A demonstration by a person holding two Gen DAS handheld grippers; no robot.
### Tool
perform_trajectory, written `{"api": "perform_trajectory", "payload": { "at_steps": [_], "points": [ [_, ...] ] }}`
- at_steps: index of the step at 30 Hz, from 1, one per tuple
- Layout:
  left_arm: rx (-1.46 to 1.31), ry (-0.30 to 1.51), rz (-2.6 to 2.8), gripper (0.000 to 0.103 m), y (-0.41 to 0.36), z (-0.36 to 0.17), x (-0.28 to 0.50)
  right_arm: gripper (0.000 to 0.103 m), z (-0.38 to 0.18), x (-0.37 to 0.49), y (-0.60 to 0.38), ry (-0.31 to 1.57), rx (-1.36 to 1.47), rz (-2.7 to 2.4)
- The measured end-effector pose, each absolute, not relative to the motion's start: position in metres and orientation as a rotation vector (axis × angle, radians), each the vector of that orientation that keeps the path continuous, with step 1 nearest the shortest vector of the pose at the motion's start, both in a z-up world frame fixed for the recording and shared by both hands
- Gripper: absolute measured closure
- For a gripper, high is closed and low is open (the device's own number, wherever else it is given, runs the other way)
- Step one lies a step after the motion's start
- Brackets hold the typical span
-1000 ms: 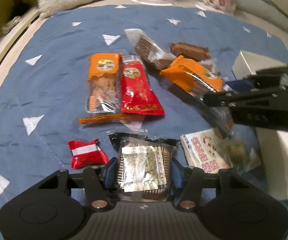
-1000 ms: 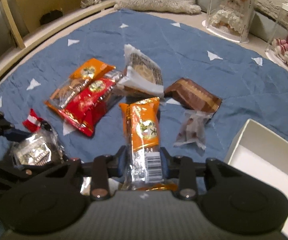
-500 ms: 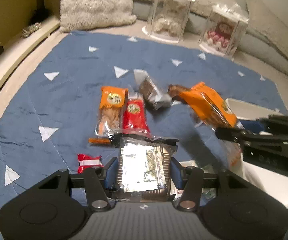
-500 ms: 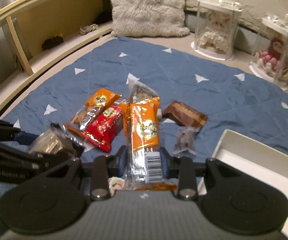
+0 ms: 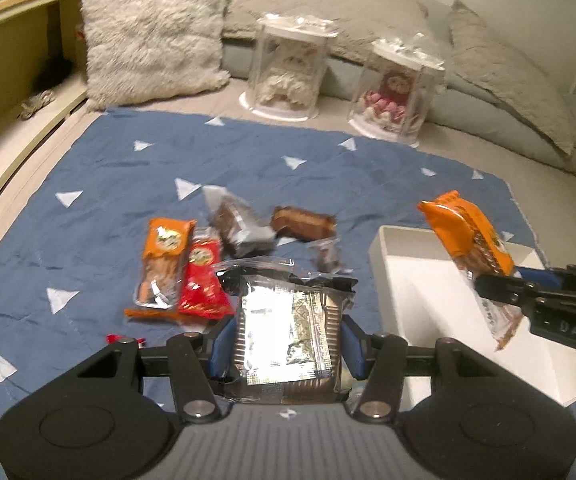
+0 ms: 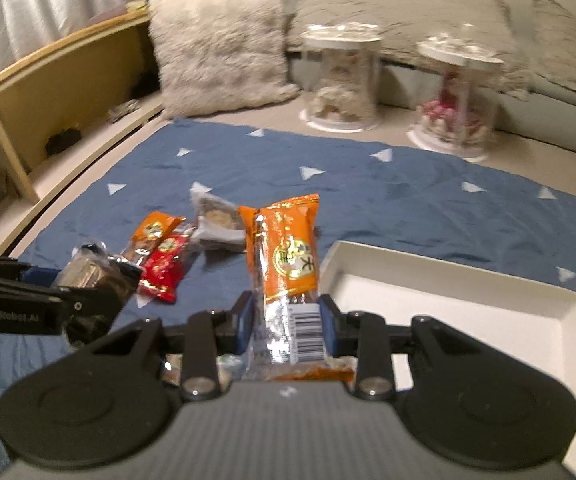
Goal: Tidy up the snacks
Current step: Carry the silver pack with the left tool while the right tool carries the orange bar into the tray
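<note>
My left gripper (image 5: 286,346) is shut on a silver foil snack pack (image 5: 288,332), lifted above the blue mat (image 5: 108,184). My right gripper (image 6: 286,330) is shut on a long orange snack packet (image 6: 288,256), held up over the near left corner of the white tray (image 6: 468,312). In the left wrist view that orange packet (image 5: 468,236) hangs over the tray (image 5: 416,296), and the right gripper (image 5: 500,292) comes in from the right. On the mat lie an orange packet (image 5: 164,264), a red packet (image 5: 204,280), a clear-wrapped brown cake (image 5: 236,224) and a brown bar (image 5: 304,222).
A small red candy (image 5: 122,338) peeks out by my left finger. Two clear domes with dolls (image 5: 286,68) (image 5: 396,92) stand behind the mat, with a fluffy pillow (image 5: 152,36) to their left. A wooden rail (image 6: 40,76) curves along the left side.
Both grippers have risen off the mat with their packets. The right one has carried the orange packet rightward to above the white tray. More of the room now shows.
</note>
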State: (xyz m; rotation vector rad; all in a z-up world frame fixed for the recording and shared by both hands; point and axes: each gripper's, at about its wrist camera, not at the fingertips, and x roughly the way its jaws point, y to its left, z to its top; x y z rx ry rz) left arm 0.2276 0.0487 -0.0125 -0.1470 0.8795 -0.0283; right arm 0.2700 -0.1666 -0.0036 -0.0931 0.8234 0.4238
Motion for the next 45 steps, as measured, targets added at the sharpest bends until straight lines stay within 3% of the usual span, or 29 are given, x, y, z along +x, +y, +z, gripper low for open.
{"api": "perform_trajectory", "payload": {
  "at_steps": [9,21,45],
  "points": [
    [-0.155,0.848,-0.115,0.047,-0.001,0.000,0.233,0.063,0.016,0.239,-0.233,0.806,-0.054,0.304],
    [-0.172,0.889,-0.268,0.047,-0.085,-0.014,0.235,0.063,0.001,0.216,-0.301,0.840,0.009,0.146],
    [-0.567,1.126,-0.389,0.047,-0.180,-0.108,0.264,0.063,-0.055,0.231,-0.376,1.030,0.095,0.024]
  ]
}}
